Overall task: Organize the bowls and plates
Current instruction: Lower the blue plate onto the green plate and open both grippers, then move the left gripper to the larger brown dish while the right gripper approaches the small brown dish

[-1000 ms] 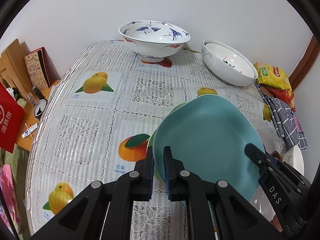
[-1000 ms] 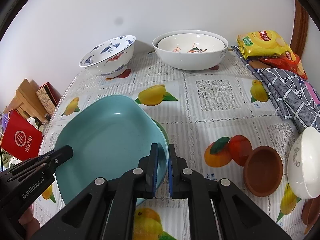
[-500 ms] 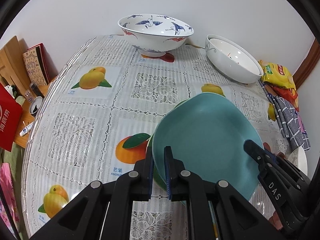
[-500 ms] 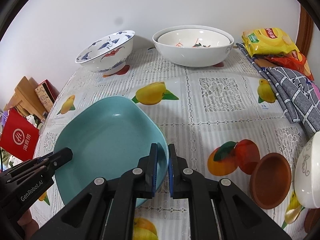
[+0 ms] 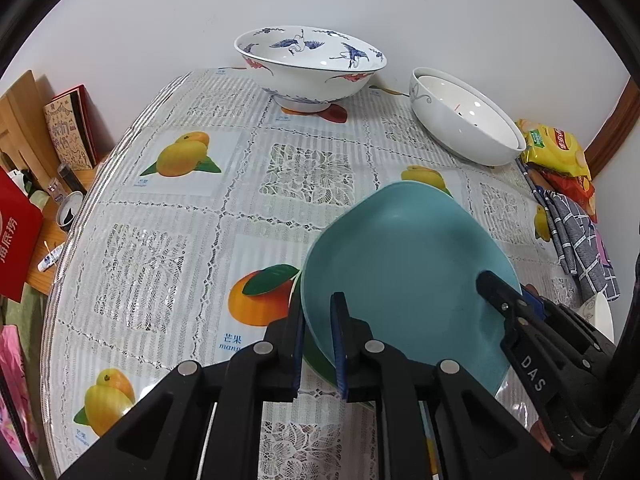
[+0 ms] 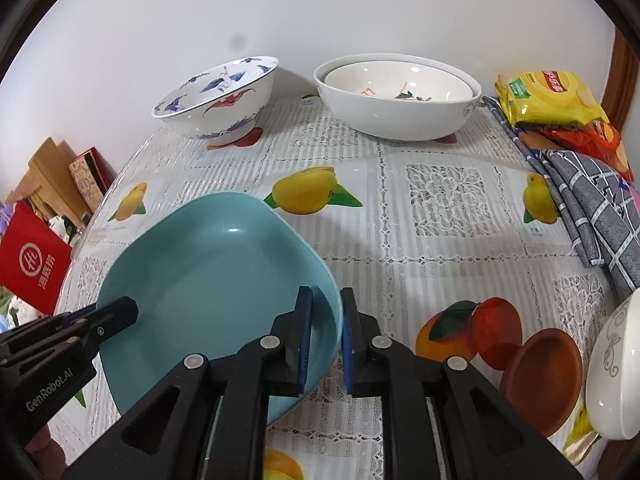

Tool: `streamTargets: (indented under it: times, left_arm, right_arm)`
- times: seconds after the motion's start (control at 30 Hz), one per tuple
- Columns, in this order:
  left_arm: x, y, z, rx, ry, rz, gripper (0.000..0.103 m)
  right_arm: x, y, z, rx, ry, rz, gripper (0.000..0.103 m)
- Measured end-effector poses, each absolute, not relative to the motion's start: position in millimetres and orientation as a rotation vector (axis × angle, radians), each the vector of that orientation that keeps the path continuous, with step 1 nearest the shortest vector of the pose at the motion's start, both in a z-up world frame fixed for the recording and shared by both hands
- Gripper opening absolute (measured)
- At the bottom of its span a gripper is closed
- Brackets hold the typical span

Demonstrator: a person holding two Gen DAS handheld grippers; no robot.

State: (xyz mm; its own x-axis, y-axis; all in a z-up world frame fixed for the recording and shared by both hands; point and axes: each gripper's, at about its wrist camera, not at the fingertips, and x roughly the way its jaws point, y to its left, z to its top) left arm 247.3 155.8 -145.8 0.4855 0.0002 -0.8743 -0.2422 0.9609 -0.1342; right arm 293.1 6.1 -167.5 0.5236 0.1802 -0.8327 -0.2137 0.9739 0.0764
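A teal squarish plate [image 5: 404, 268] is held between my two grippers, tilted, above a green plate [image 5: 314, 360] that shows only as a dark edge beneath it. My left gripper [image 5: 318, 346] is shut on the teal plate's left rim. My right gripper [image 6: 324, 340] is shut on its right rim; it also shows in the left wrist view [image 5: 508, 304]. The teal plate also fills the lower left of the right wrist view [image 6: 216, 280], with the left gripper [image 6: 116, 314] at its far edge.
A blue-crane bowl [image 5: 310, 62] and nested white bowls [image 5: 466, 120] stand at the table's back. Snack bags [image 6: 552, 100] and a checked cloth [image 6: 588, 204] lie at right. A brown saucer [image 6: 540, 376] and white bowl [image 6: 616, 368] sit near right.
Both grippers have carried the teal plate toward the back of the table and lifted it; the back bowls now look nearer. Both grips are unchanged.
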Motion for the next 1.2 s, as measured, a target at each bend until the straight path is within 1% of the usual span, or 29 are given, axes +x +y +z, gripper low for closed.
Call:
streamTargets:
  times: [0.17,0.23,0.33,0.4,0.8,0.93,1.03,1.2]
  left_arm:
    - [244.0,155.1,-143.0,-0.257,1.062,0.134,0.015]
    - [241.8,154.1,-141.5,-0.256,1.065,0.130,0.017]
    - [238.0,153.9,-138.1,-0.241,1.061,0.142,0.023]
    - [234.7,154.8,-135.8,-0.247,1.054,0.132,0.024]
    - [214.7,140.8,-113.5,-0.219,1.030,0.108,0.024]
    - [206.6,127.7,-102.2,-0.209,1.015,0.088,0.024]
    - [200.3,113.8,-92.7,-0.193,1.000,0.073,0.029]
    - [193.4,86.9,-80.2,-0.174,0.985,0.038,0.030]
  right_arm:
    - [291.4,7.7,-166.6,-0.043,0.988,0.240,0.019]
    - [290.3,7.2,-165.3,-0.036,0.990,0.244,0.024]
    - [286.1,8.1,-161.0,-0.043,0.979,0.243,0.027]
    - [282.6,8.5,-157.5,-0.042,0.971,0.244,0.030]
    - [254.2,-2.5,-134.5,-0.030,0.945,0.235,0.032]
    - [238.6,-22.0,-118.5,-0.024,0.905,0.192,0.039]
    - [223.3,-43.9,-102.1,-0.028,0.858,0.137,0.050]
    - [196.6,-89.9,-77.5,-0.007,0.799,0.046,0.051]
